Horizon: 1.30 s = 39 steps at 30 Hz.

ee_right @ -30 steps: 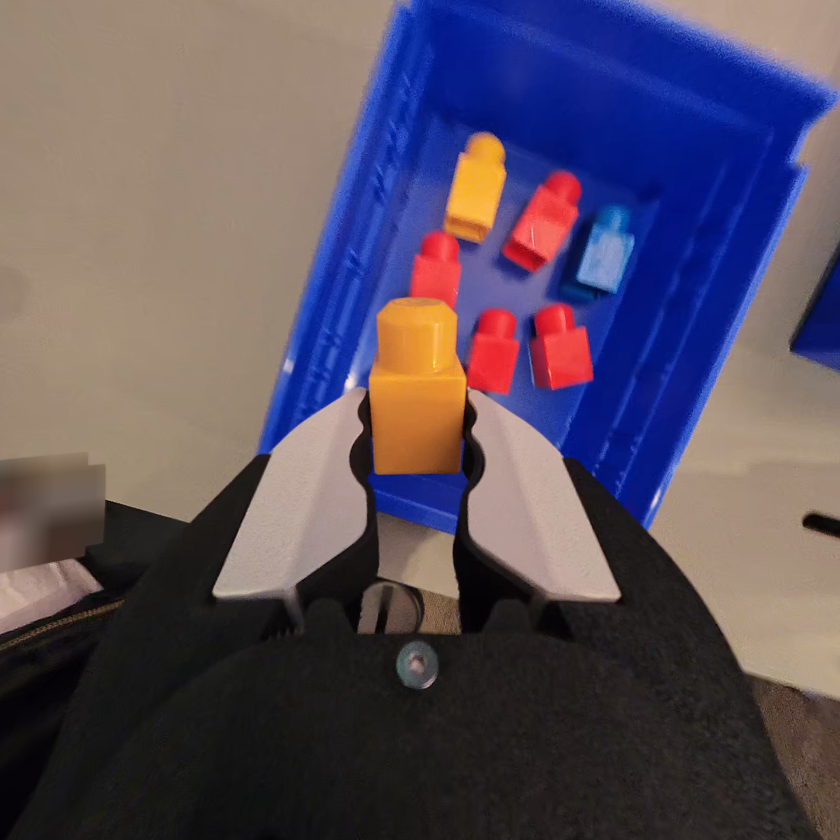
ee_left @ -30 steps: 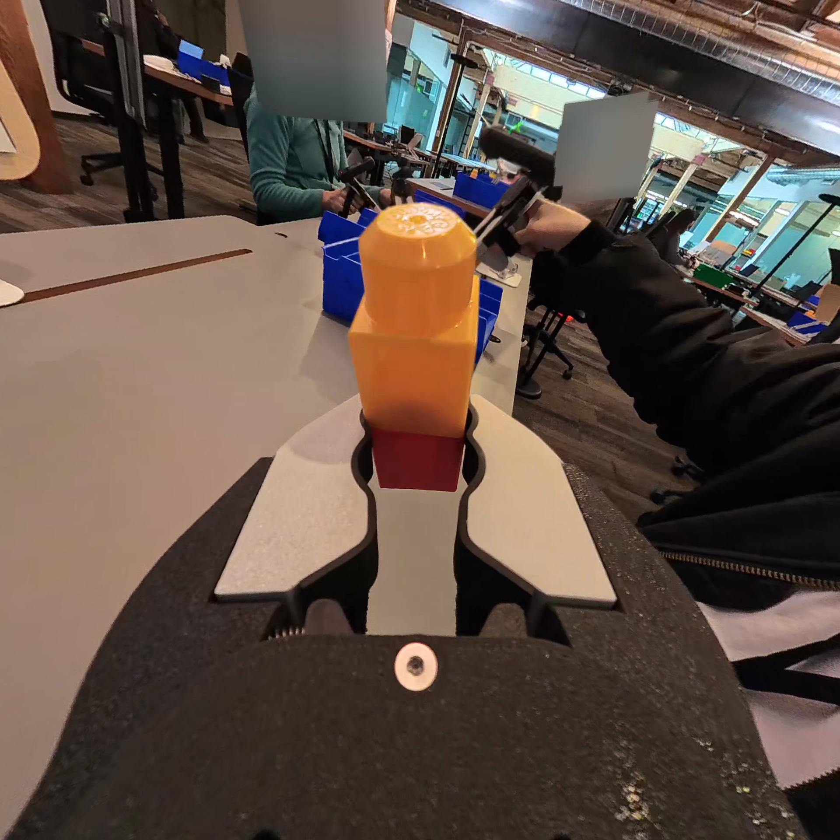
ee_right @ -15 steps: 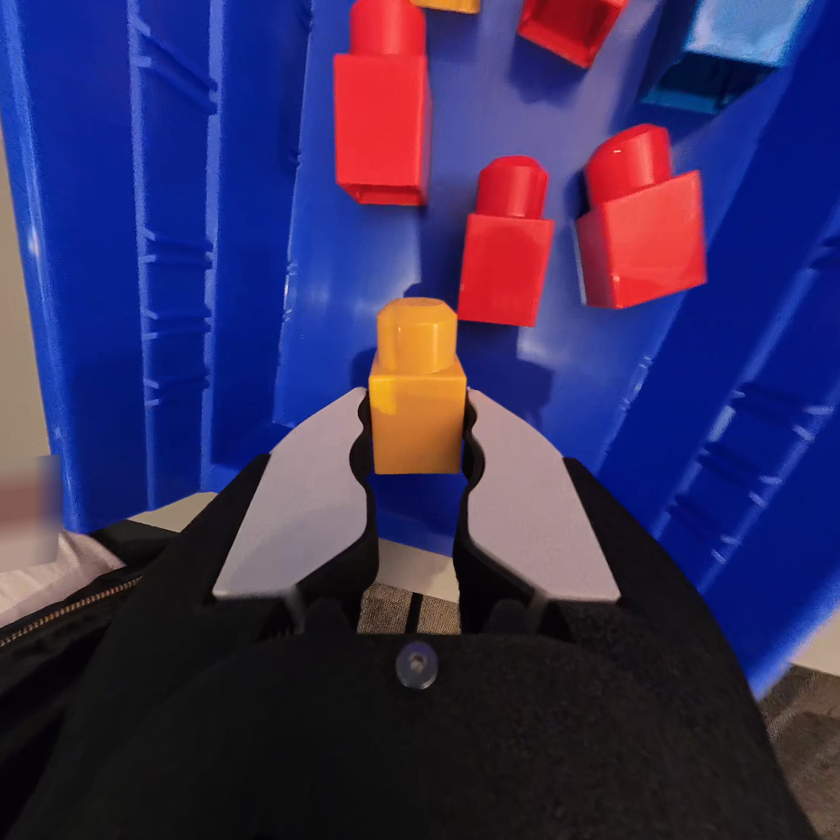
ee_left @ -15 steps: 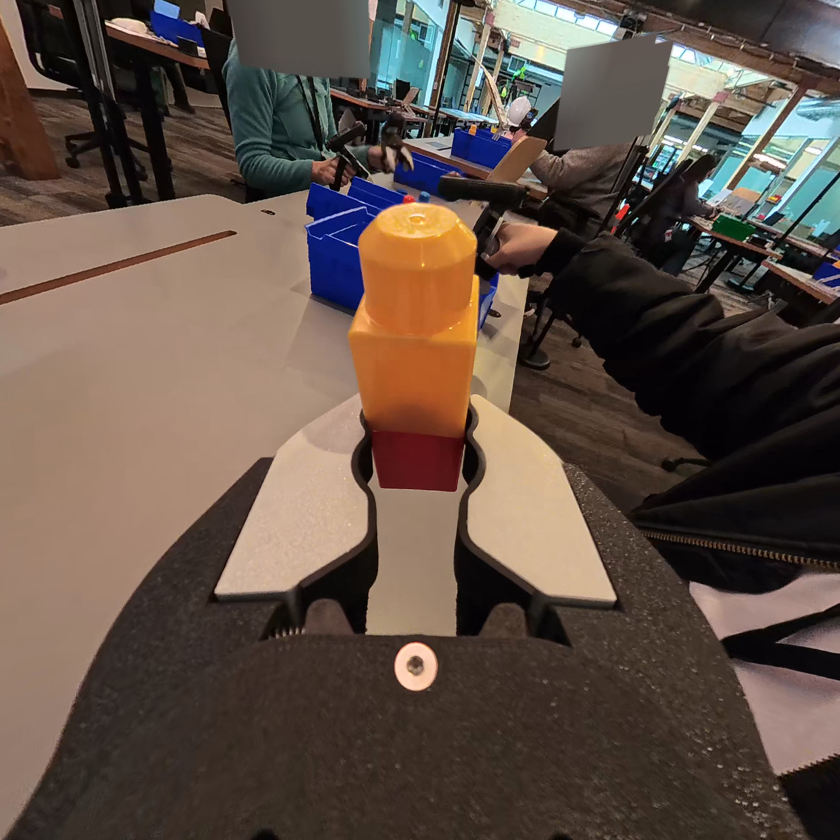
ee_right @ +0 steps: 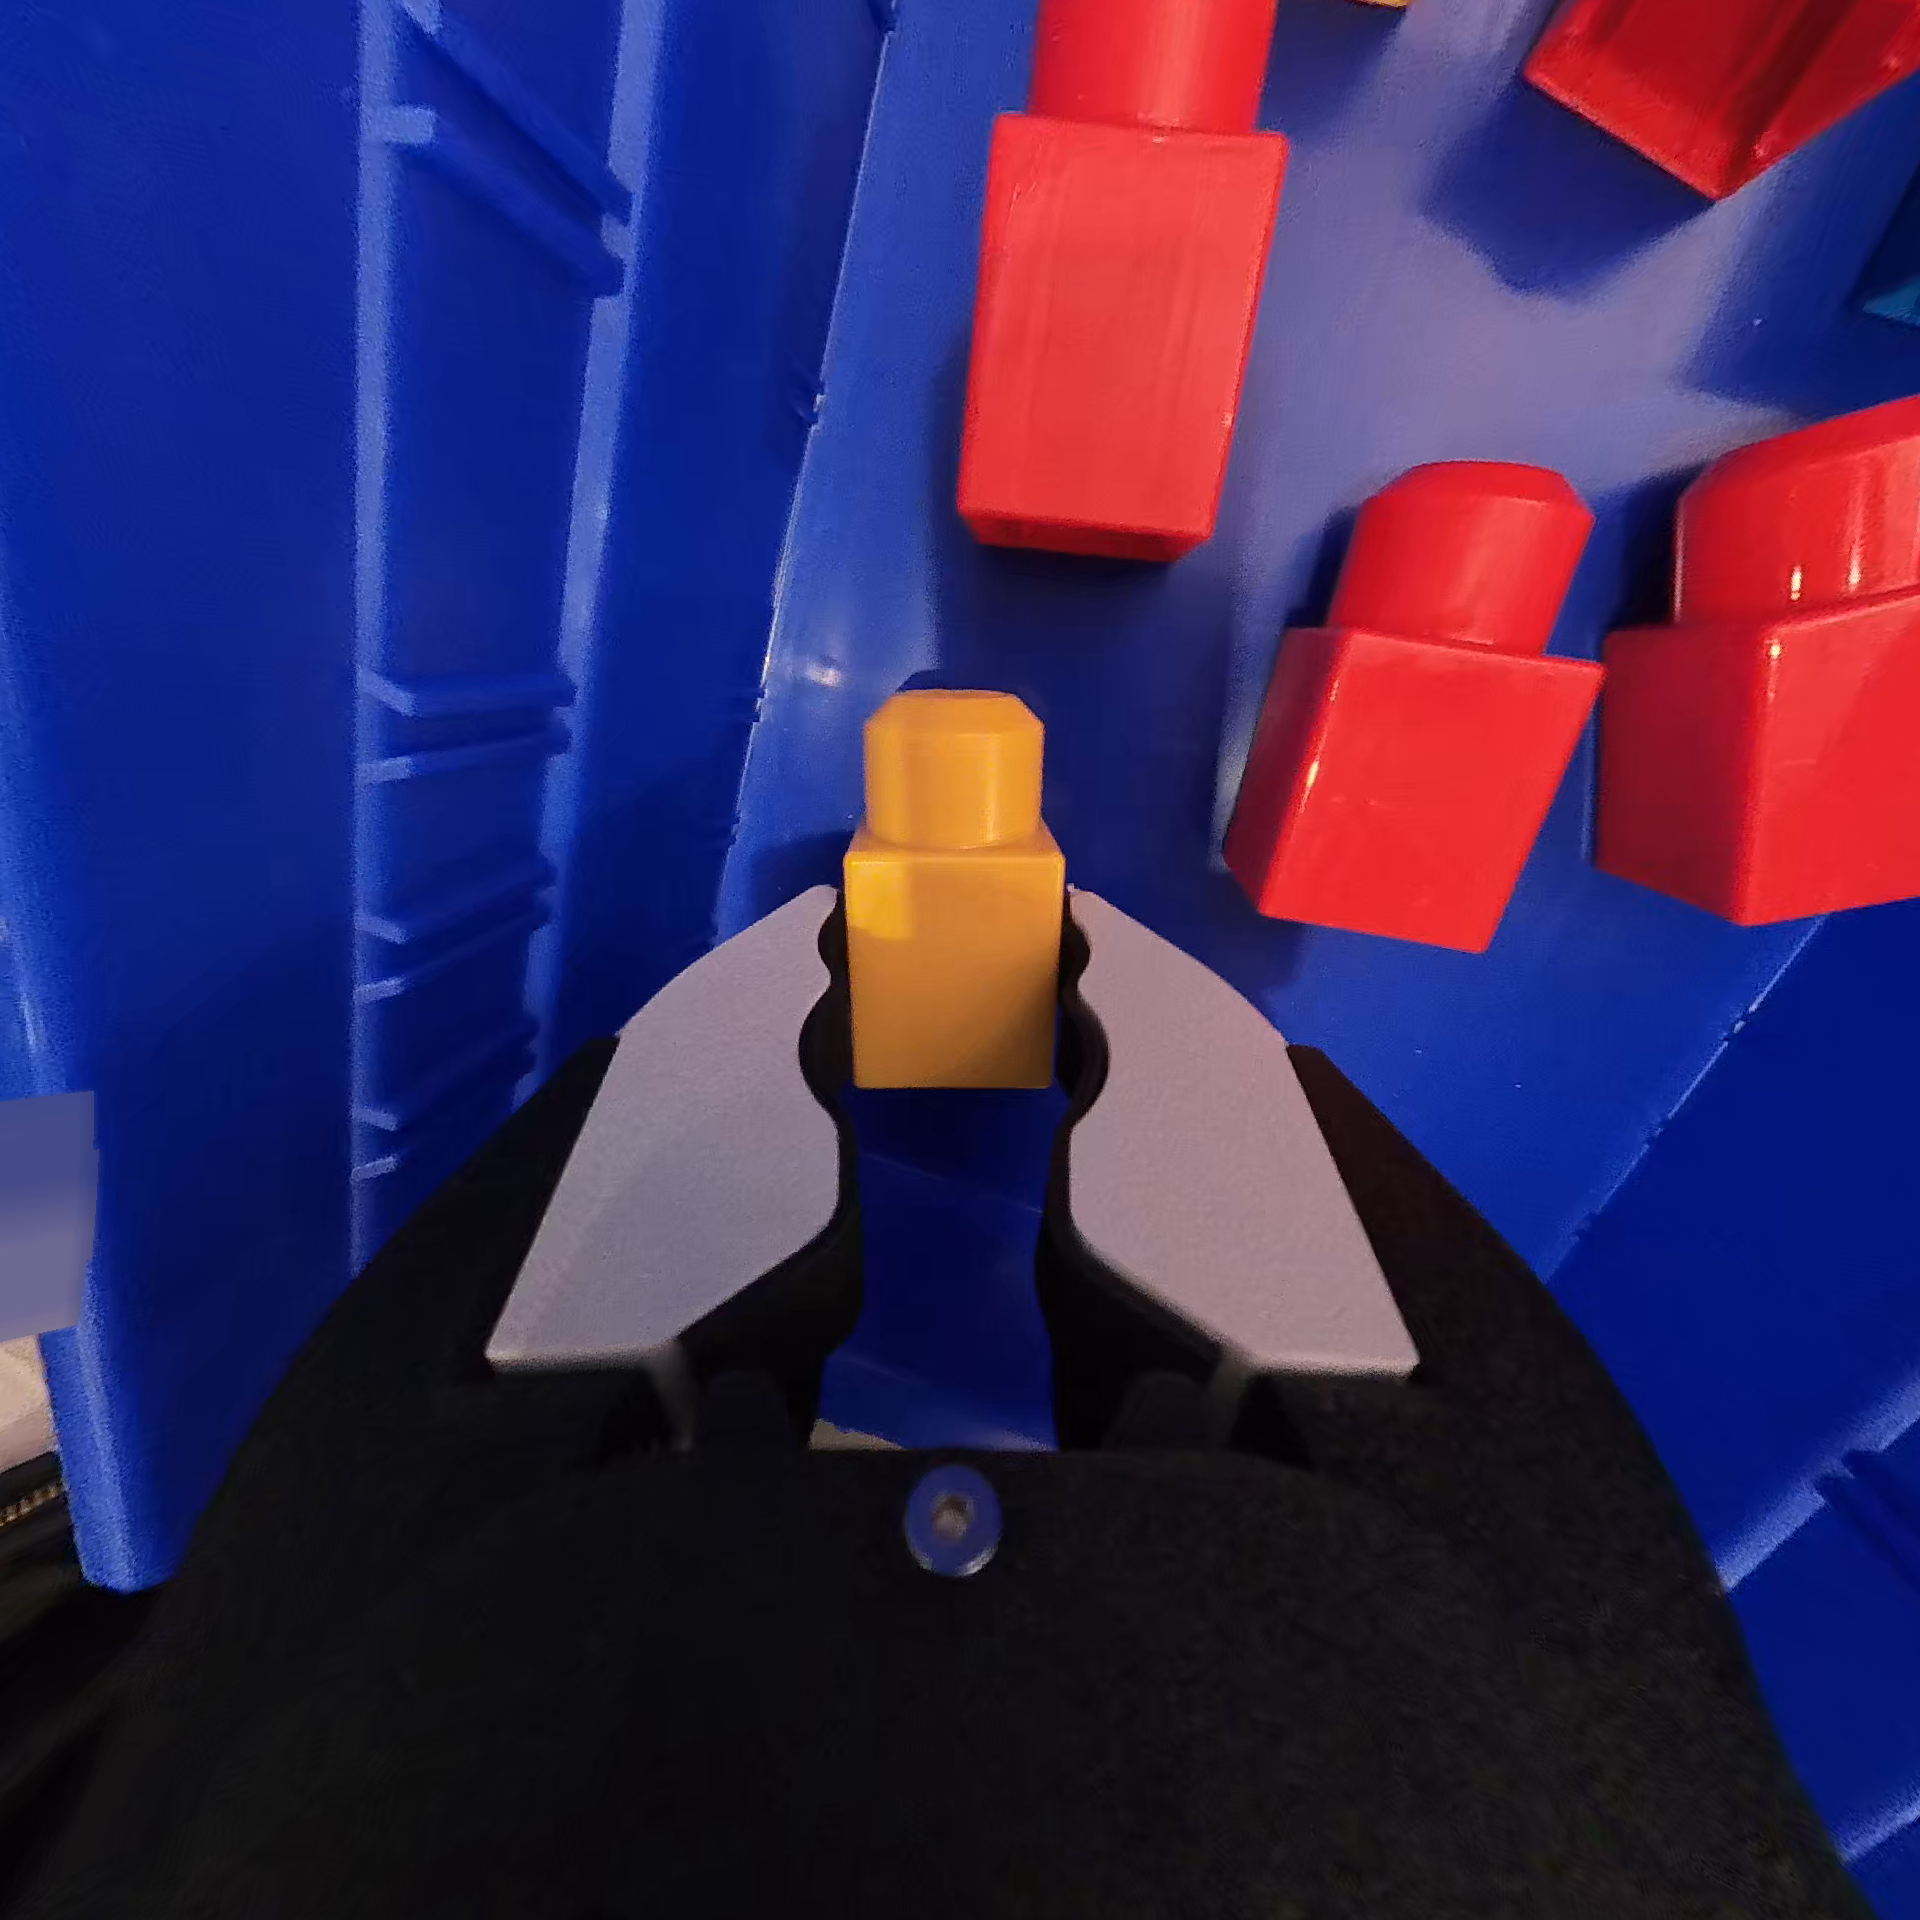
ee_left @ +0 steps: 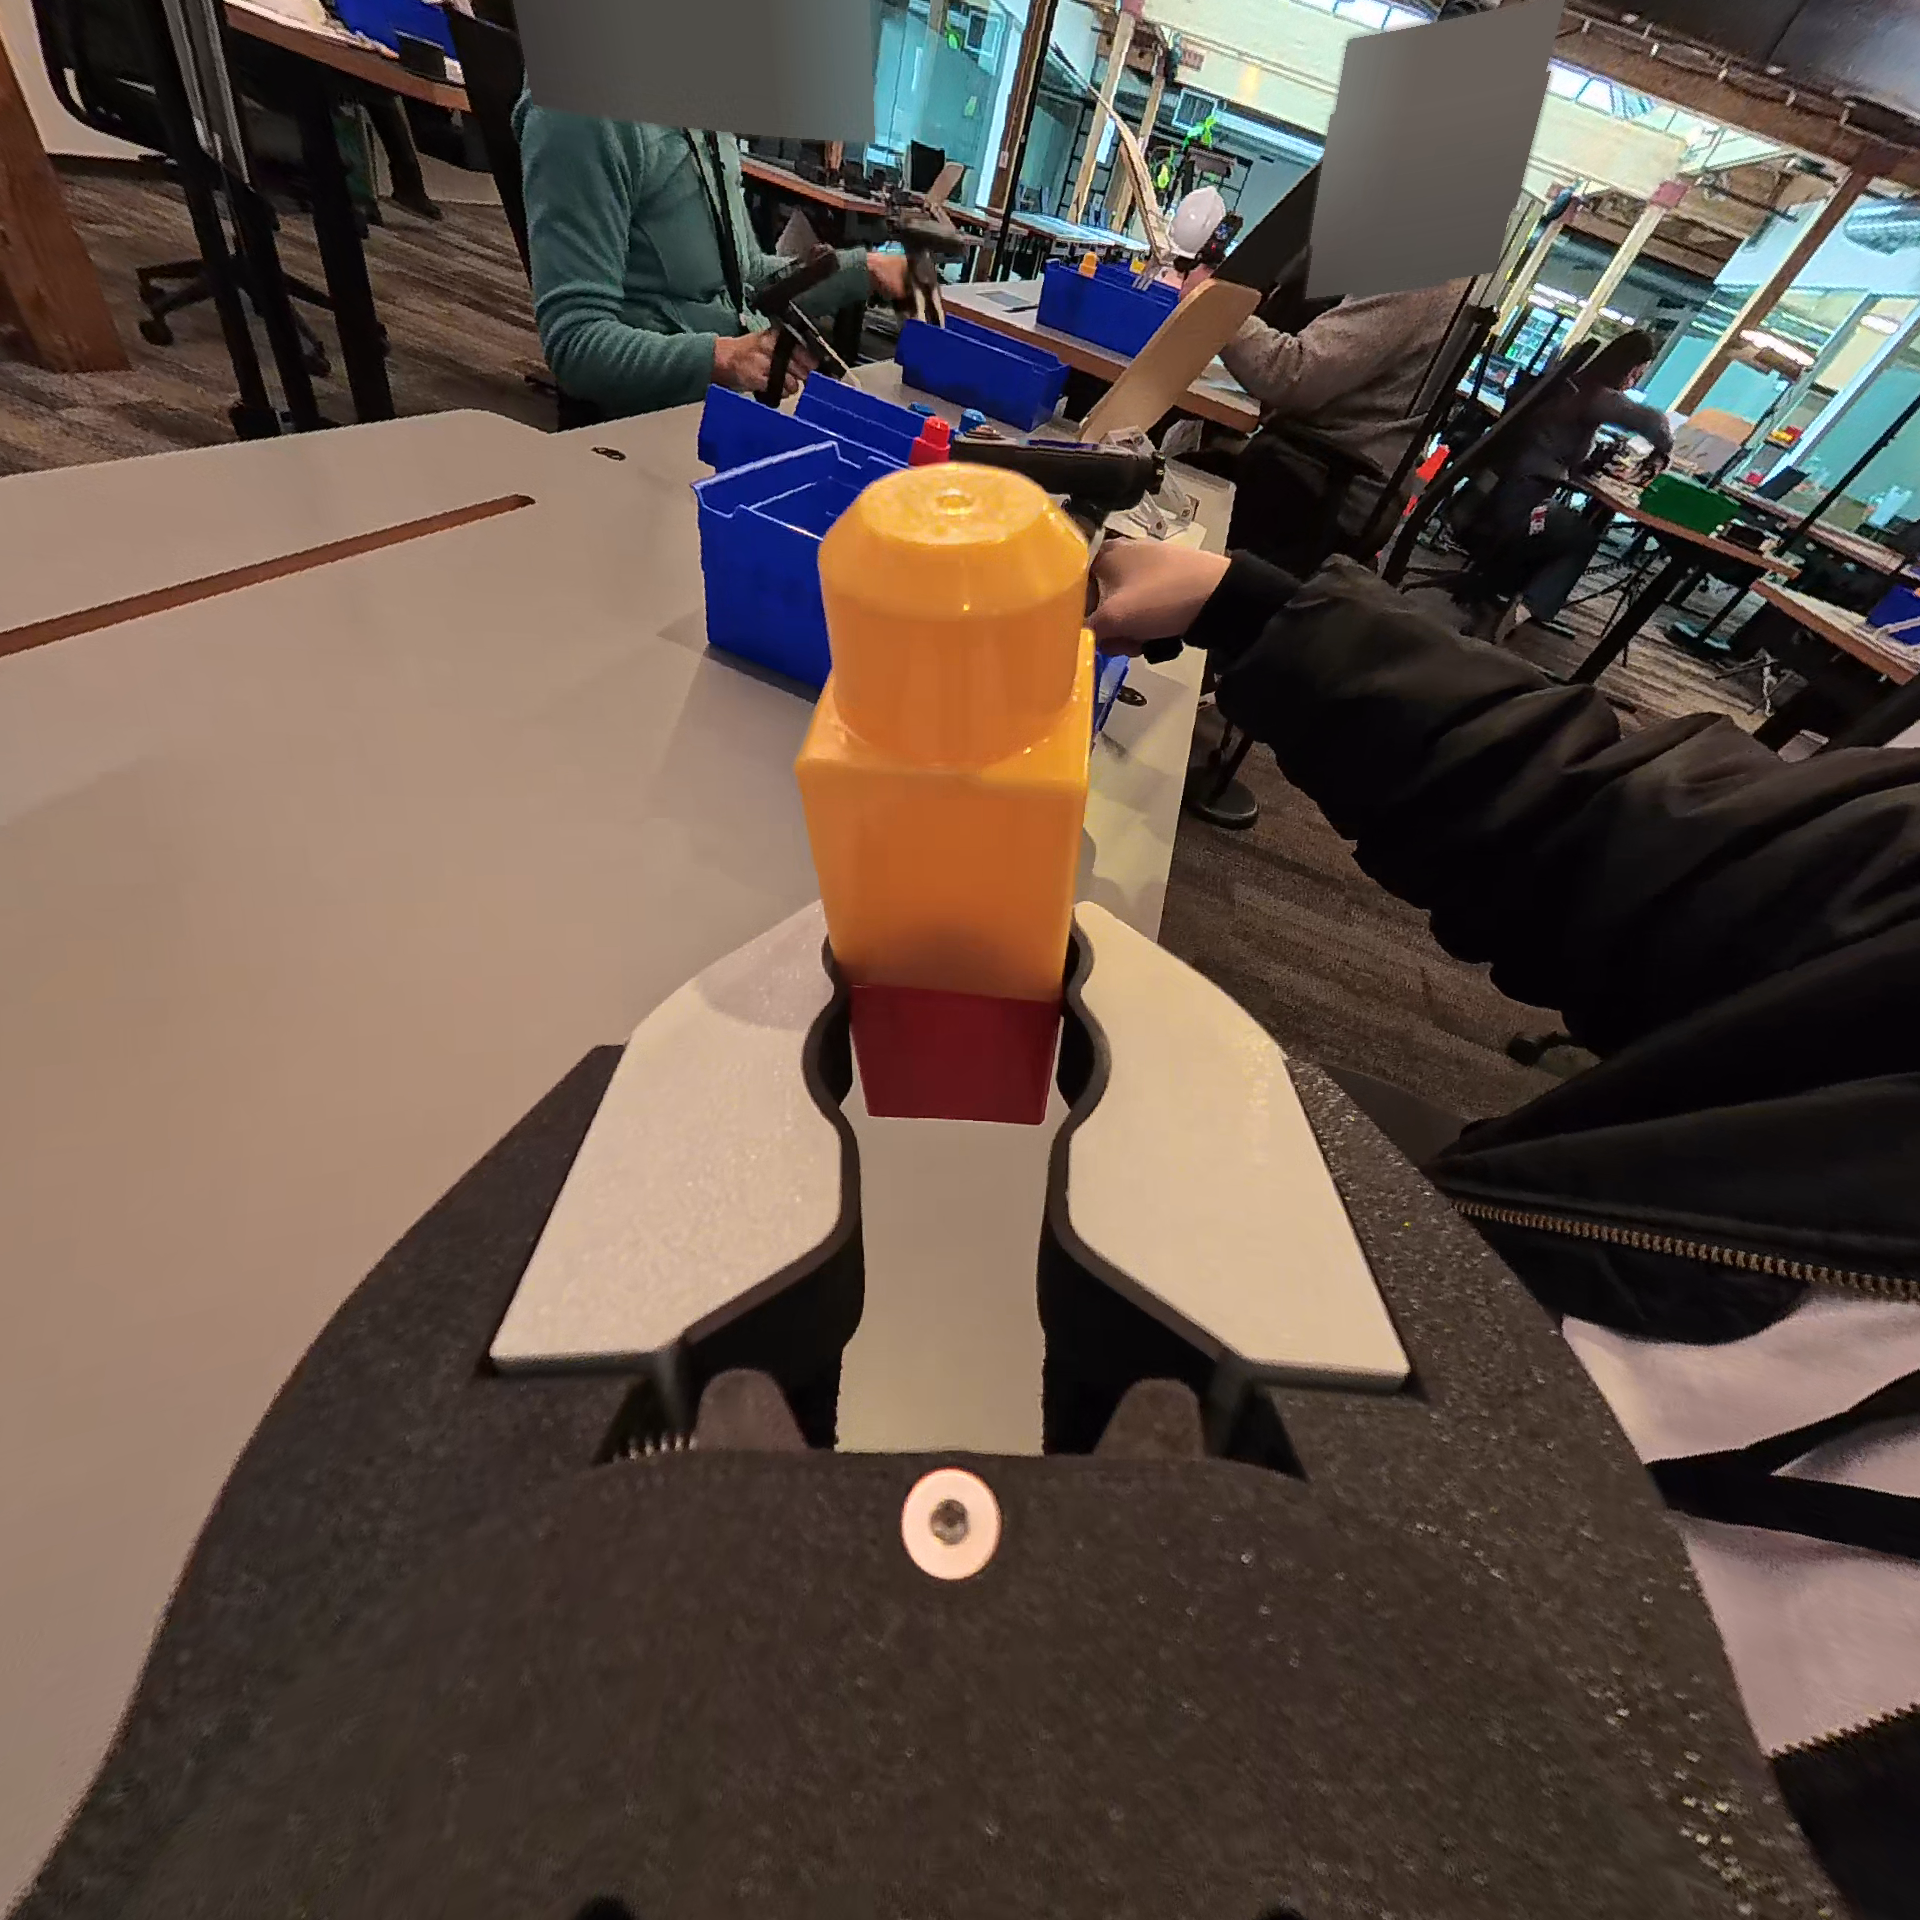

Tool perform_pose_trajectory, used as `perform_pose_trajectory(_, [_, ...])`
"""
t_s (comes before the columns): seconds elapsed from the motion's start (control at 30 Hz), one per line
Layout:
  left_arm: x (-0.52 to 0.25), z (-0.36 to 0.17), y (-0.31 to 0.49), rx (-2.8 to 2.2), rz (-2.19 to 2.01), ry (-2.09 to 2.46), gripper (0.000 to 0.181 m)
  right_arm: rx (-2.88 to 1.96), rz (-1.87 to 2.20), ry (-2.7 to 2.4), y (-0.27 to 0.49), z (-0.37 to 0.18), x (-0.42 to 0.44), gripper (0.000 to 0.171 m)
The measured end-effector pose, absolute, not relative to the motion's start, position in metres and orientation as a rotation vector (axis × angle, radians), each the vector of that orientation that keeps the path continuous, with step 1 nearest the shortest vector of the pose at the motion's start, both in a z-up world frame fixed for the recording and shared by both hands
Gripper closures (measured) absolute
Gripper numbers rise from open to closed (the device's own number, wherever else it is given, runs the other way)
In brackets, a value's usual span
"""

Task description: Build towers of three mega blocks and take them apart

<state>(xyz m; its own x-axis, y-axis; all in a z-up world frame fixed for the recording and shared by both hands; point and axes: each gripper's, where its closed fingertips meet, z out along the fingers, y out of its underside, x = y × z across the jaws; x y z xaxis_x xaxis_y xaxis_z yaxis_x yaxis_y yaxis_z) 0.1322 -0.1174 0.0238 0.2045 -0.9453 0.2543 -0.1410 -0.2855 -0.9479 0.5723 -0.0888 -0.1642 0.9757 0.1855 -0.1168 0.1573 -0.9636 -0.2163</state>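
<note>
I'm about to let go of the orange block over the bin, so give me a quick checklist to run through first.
1. Right gripper shut on the single orange block: ok.
2. That block is over the blue bin, inside its walls: ok.
3. Spot beneath the block clear of the red blocks lying to the right: ok.
4. Block close enough to the bin floor to drop gently: cannot tell.
5. Left gripper firmly holding the two-block stack, orange on red: ok.

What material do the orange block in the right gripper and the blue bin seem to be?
Single-stud orange block: probably hard moulded plastic, smooth, slightly glossy, with soft highlights. Ribbed blue bin: likely rigid plastic too, judging by its moulded ribs and dull sheen.
</note>
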Motion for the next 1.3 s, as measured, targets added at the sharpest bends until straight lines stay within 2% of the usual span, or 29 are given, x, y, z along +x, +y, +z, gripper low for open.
perform_pose_trajectory(0.07, [0.132,0.024,-0.117,-1.617,-1.184,1.045,0.145,-2.904,0.168,-0.286,-0.088,-0.163,0.574,0.134])
perform_pose_trajectory(0.17, [0.132,0.021,-0.119,-1.623,-1.186,1.059,0.145,-2.846,0.142,-0.315,-0.085,-0.154,0.573,0.122])
perform_pose_trajectory(0.27, [0.132,0.017,-0.119,-1.638,-1.183,1.073,0.145,-2.789,0.083,-0.328,-0.087,-0.136,0.575,0.125])
perform_pose_trajectory(0.33, [0.133,0.014,-0.119,-1.65,-1.178,1.086,0.145,-2.718,-0.075,-0.333,-0.088,-0.109,0.585,0.128])
perform_pose_trajectory(0.43, [0.141,0.01,-0.115,-1.669,-1.173,1.111,0.145,-2.48,-0.275,-0.355,-0.08,-0.038,0.581,0.13])
perform_pose_trajectory(0.53, [0.159,0.01,-0.11,-1.671,-1.216,1.137,0.145,-2.135,-0.172,-0.49,-0.062,0.039,0.511,0.122])
perform_pose_trajectory(0.57, [0.166,0.01,-0.11,-1.671,-1.24,1.146,0.145,-2.025,-0.05,-0.584,-0.06,0.057,0.469,0.116])
perform_pose_trajectory(0.67, [0.19,0.013,-0.115,-1.659,-1.343,1.173,0.145,-1.784,0.557,-0.872,-0.087,0.084,0.328,0.113])
perform_pose_trajectory(0.77, [0.204,0.013,-0.119,-1.661,-1.379,1.194,0.145,-1.636,0.854,-1.043,-0.109,0.085,0.241,0.111])
perform_pose_trajectory(0.9, [0.209,0.011,-0.123,-1.654,-1.377,1.206,0.145,-1.579,0.994,-1.122,-0.114,0.069,0.186,0.107])
perform_pose_trajectory(0.97, [0.209,0.011,-0.125,-1.647,-1.394,1.207,0.145,-1.613,1.008,-1.135,-0.112,0.057,0.175,0.107])
perform_pose_trajectory(1.07, [0.208,0.011,-0.13,-1.626,-1.4,1.25,0.145,-1.667,1.028,-1.106,-0.106,0.045,0.17,0.116])
perform_pose_trajectory(1.13, [0.208,0.012,-0.131,-1.616,-1.371,1.265,0.145,-1.679,1.093,-1.147,-0.112,0.04,0.168,0.134])
perform_pose_trajectory(1.3, [0.21,0.012,-0.128,-1.591,-1.394,1.225,0.145,-1.658,1.17,-1.075,-0.109,0.045,0.171,0.135])
